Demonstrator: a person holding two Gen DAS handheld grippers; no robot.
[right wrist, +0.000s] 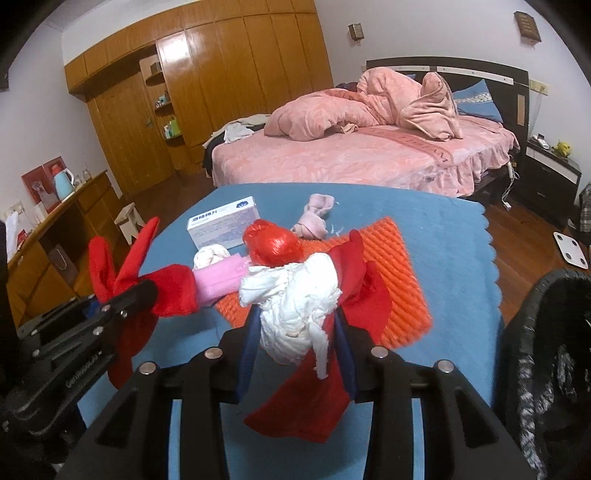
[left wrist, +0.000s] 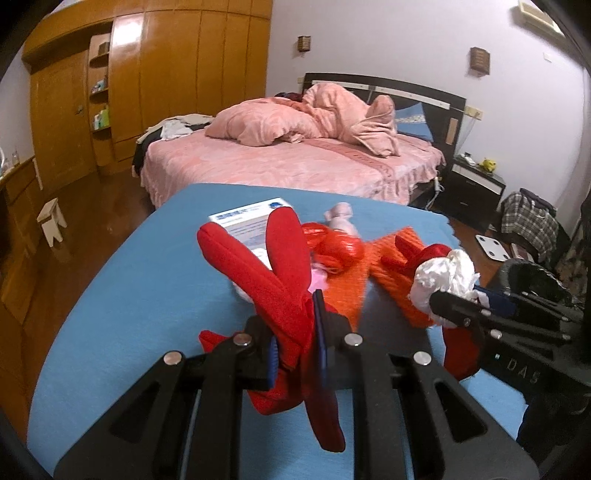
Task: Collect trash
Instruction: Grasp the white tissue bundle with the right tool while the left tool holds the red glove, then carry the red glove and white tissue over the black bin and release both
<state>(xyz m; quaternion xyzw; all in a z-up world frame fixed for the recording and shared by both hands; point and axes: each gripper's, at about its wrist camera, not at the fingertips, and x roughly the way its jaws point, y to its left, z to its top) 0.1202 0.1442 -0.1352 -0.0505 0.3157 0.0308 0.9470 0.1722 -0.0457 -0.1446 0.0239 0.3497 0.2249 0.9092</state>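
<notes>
Right claw [right wrist: 295, 314] pinches tissue wad [right wrist: 295, 317] (bin [right wrist: 546, 332] beside).

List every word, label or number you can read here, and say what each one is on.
"DAS": on the black body of the right gripper, seen from the left wrist view.
White box: Chinese print and a blue logo, too blurred to read.
Left gripper: pale lettering on its body, unreadable.
Wall plaques: unreadable.

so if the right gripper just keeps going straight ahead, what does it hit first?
Probably the crumpled red plastic bag lying just beyond the white tissue wad that the right gripper holds; the pale pink rolled cloth lies behind it. Depth is unclear.
</notes>
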